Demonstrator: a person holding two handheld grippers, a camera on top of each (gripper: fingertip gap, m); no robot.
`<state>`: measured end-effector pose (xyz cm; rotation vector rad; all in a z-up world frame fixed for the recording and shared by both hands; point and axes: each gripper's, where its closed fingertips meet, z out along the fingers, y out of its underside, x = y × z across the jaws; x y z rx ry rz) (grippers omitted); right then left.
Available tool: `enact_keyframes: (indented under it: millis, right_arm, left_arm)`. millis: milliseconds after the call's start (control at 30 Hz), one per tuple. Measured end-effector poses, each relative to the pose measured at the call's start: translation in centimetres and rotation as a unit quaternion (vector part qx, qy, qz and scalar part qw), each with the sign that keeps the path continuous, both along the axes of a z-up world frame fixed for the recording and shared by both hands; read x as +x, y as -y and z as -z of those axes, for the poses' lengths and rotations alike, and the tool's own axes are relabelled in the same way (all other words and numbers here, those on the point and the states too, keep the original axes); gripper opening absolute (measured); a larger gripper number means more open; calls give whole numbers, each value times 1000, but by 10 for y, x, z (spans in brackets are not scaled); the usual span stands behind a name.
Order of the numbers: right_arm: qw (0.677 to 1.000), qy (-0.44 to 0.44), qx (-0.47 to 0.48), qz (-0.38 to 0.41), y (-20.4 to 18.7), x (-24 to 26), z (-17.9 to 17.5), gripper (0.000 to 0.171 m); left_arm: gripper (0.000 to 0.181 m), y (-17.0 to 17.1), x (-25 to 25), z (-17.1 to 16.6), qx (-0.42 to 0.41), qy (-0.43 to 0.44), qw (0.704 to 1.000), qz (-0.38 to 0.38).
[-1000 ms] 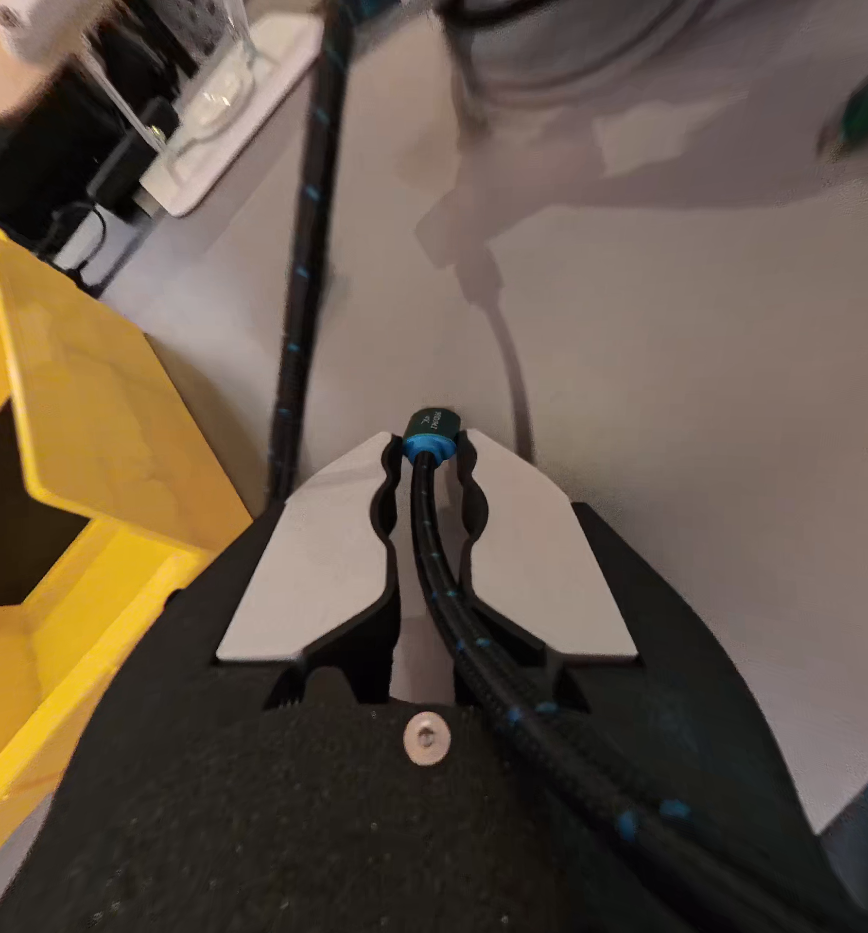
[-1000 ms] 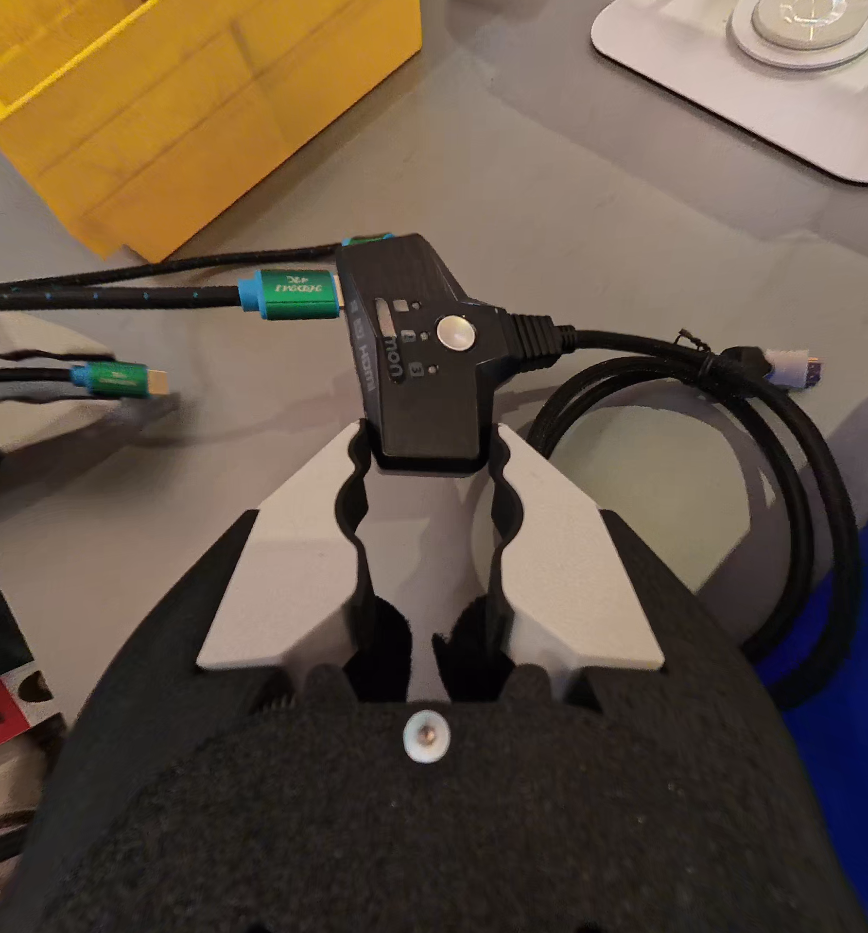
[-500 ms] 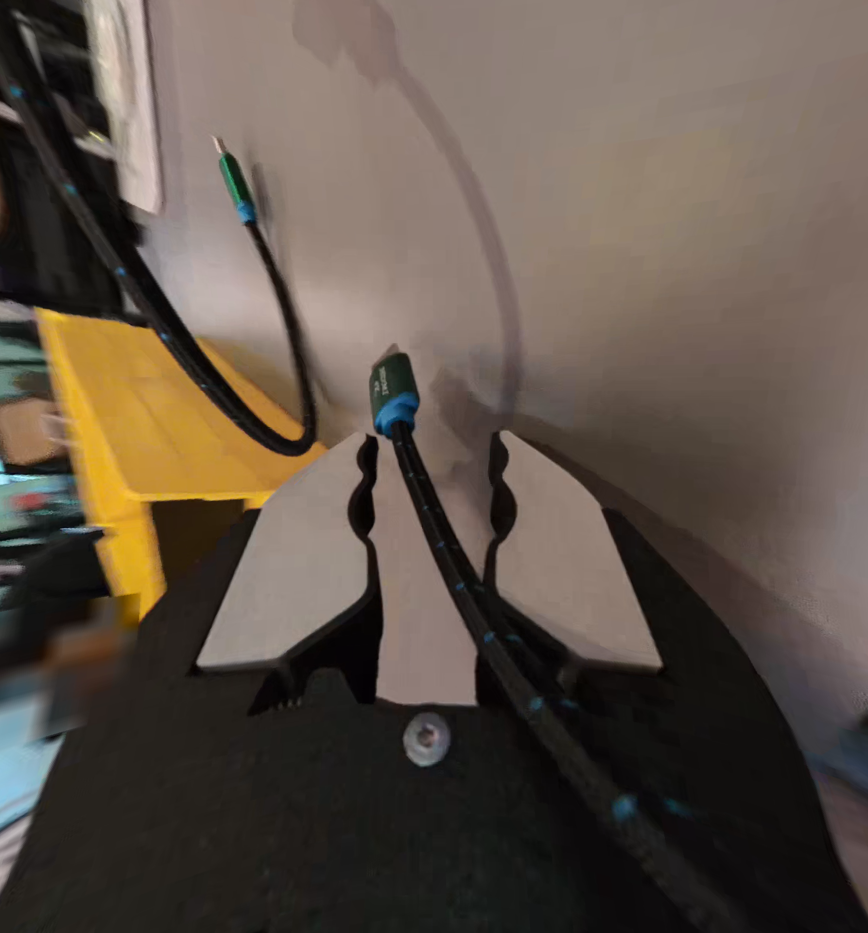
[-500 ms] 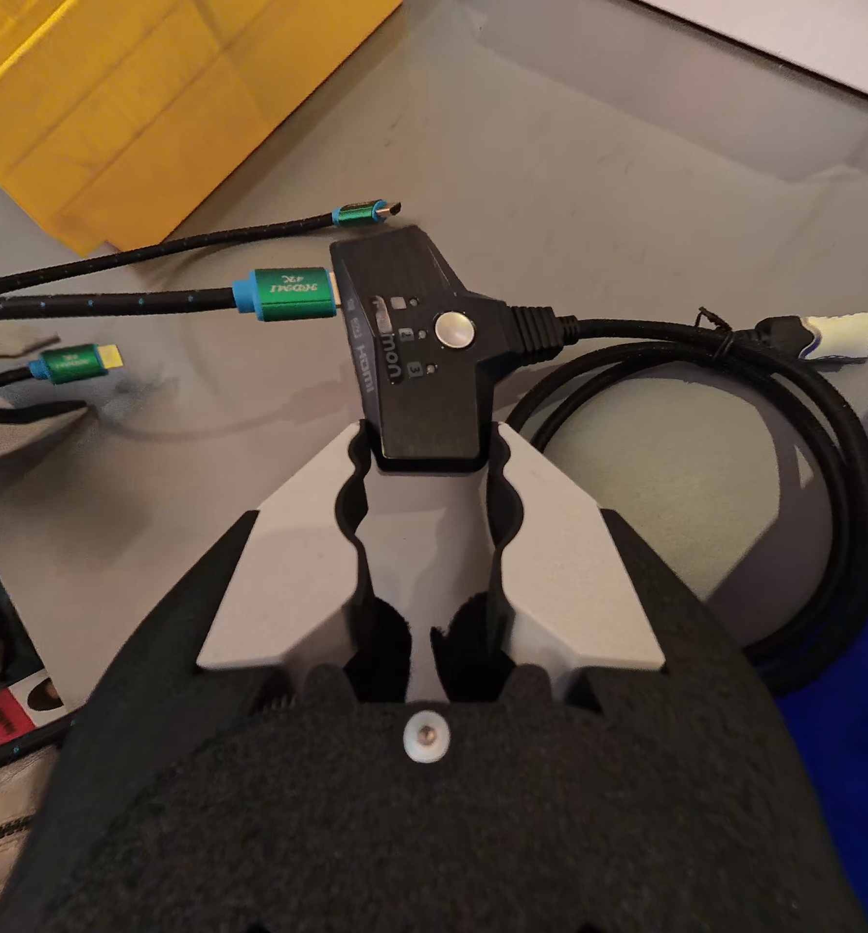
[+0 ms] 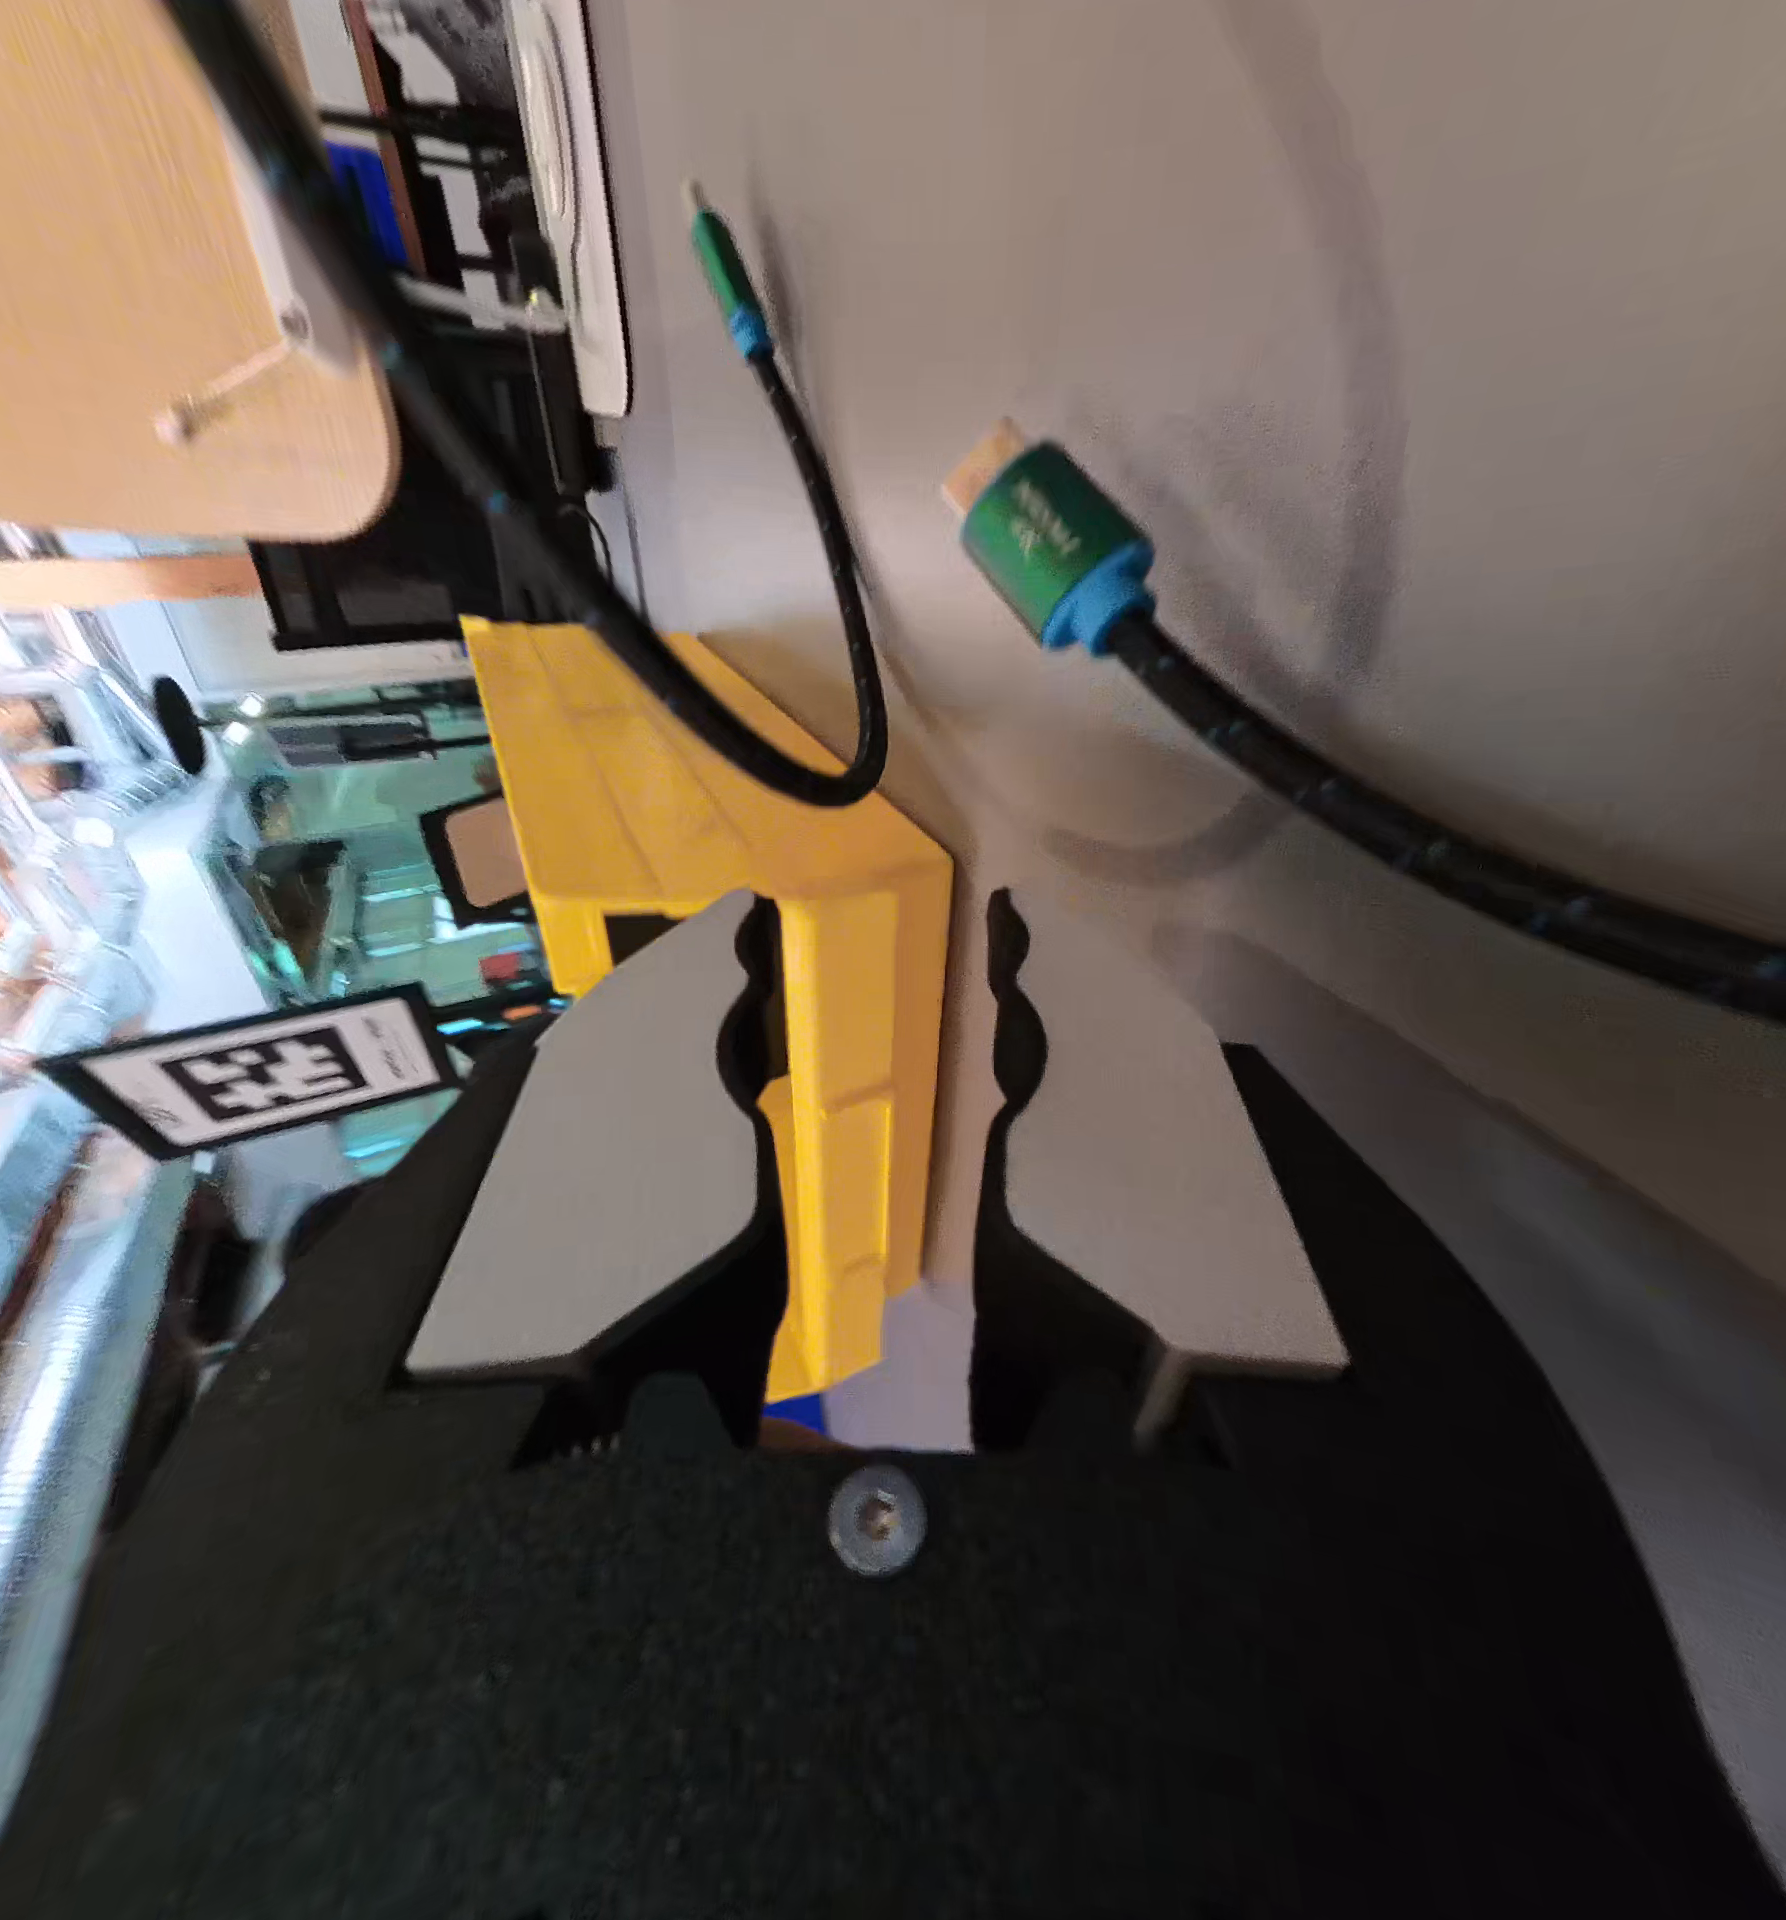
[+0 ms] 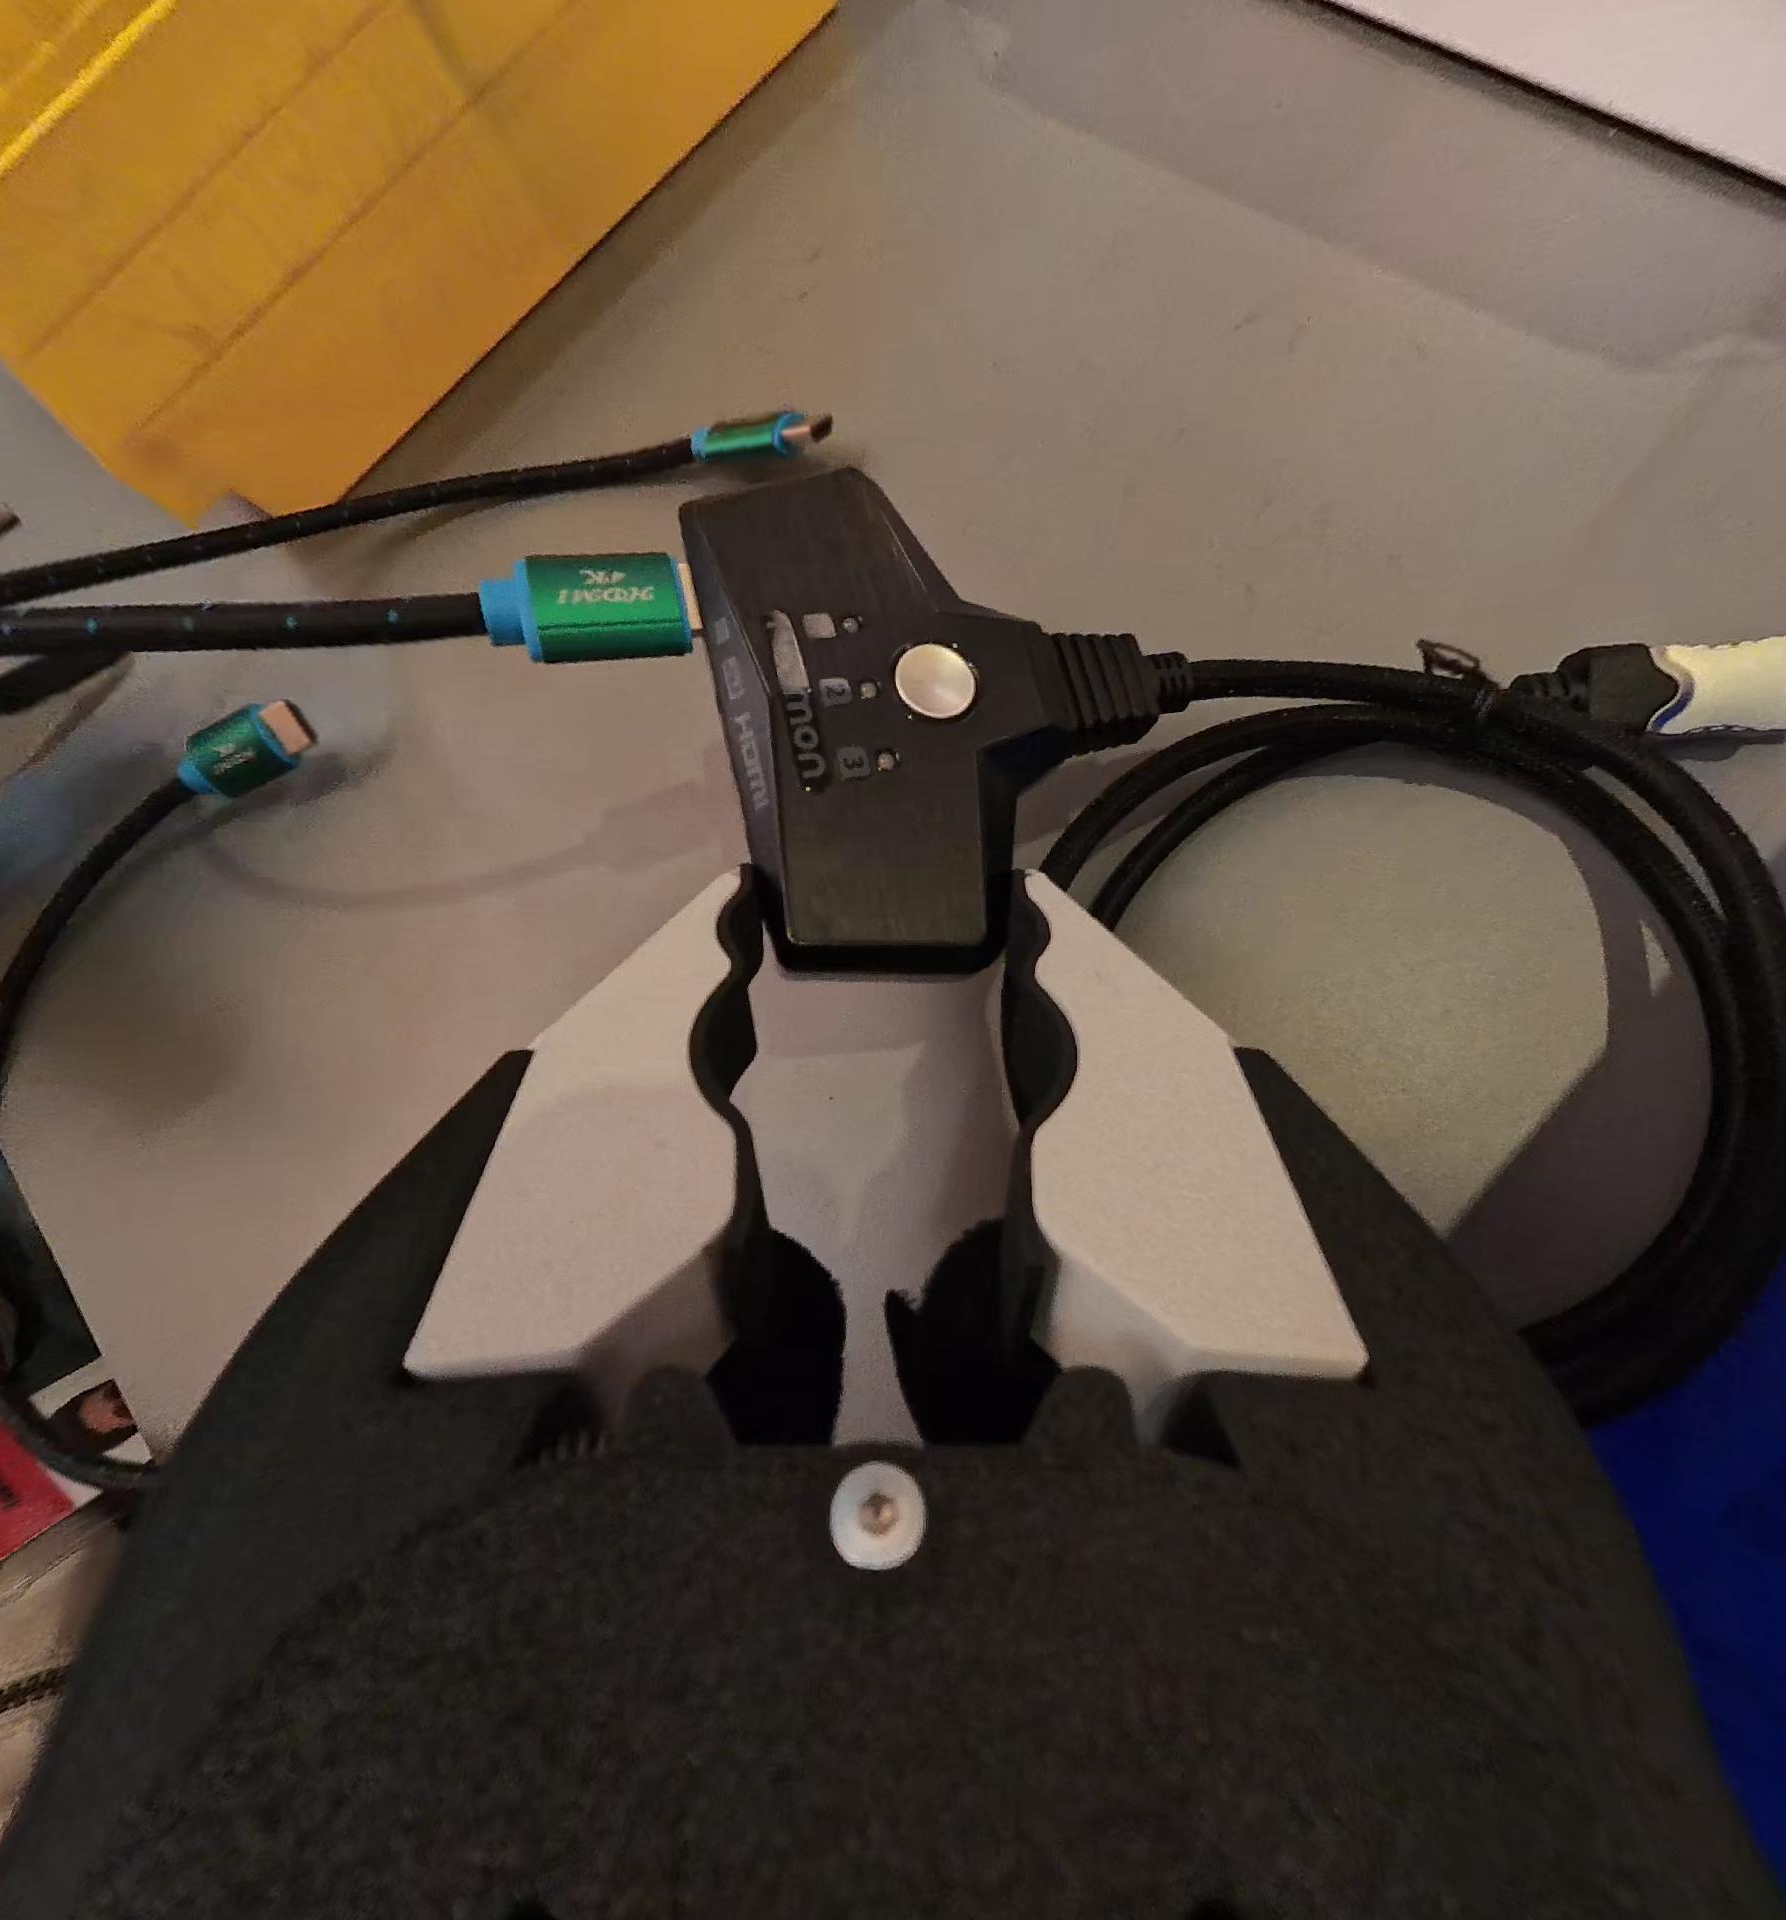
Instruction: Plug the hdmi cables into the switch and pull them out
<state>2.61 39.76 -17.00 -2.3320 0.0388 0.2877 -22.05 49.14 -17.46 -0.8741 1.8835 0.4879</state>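
My right gripper [image 6: 884, 894] is shut on the near end of the black HDMI switch [image 6: 868, 748], which rests on the grey table. One green HDMI plug [image 6: 593, 608] sits in the switch's left side. A second green plug [image 6: 245, 748] lies loose to the left, and a smaller green plug [image 6: 754, 436] lies behind the switch. The switch's own black cable ends in a white and grey plug [image 6: 1720, 686]. My left gripper [image 5: 873, 914] is open and empty, rolled sideways. The loose green plug [image 5: 1055, 540] lies beyond its right finger, and the small plug [image 5: 723, 270] farther off.
A yellow bin [image 6: 297, 208] stands at the back left of the table and also shows between my left fingers [image 5: 712, 810]. A white tray [image 6: 1647, 83] is at the back right. A coiled black cable [image 6: 1699, 1039] rings a round grey mat. A marker card [image 5: 265, 1070] is left. There is about 25 cm between the tips of the two grippers.
My left gripper opened and let go of the braided cable with the green plug, then rolled sideways and pulled away. The plug now lies on the table. My right gripper still holds the switch.
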Motion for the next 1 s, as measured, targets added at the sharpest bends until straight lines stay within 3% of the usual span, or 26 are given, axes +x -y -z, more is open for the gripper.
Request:
enact_keyframes:
  millis: [100, 167, 267, 333, 367, 500, 567, 633, 733, 867, 1000]
  right_arm:
    - [1000, 0, 4, 0, 1, 0, -6, 46]
    - [1000, -8, -1, -1, 3, -4, -10, 46]
    - [1000, -26, -13, -7, 4, -12, -17, 46]
    - [1000, -18, -15, -4, 4, -14, -20, 46]
    - [1000, -13, -19, -1, 4, -15, -19, 46]
    - [1000, -5, -30, 8, 6, -19, -16, 46]
    - [999, -8, -28, 16, 6, -21, -17, 46]
    - [999, -10, -23, 25, 7, -21, -17, 46]
    - [999, -3, -14, 30, 5, -21, -16, 46]
    - [999, 20, 26, 14, -2, -19, -16, 46]
    - [982, 110, 150, -40, -12, -22, -31, 43]
  left_arm:
    - [39, 4, -4, -18, -109, 60, 992, -12]
    - [38, 24, 3, -42, -218, 117, 969, 12]
    - [40, 68, 30, -97, -389, 207, 894, 82]
    - [51, 90, 53, -119, -464, 216, 852, 105]
    - [56, 90, 66, -122, -462, 211, 856, 99]
    - [59, 67, 111, -109, -348, 143, 925, 50]
    - [53, 67, 121, -86, -341, 85, 936, 34]
    - [45, 57, 129, -72, -333, 84, 939, 0]
    - [9, 51, 134, -58, -359, 75, 930, -26]
    - [5, 53, 133, -58, -389, 81, 917, -26]
    - [5, 53, 131, -70, -450, 113, 885, -23]
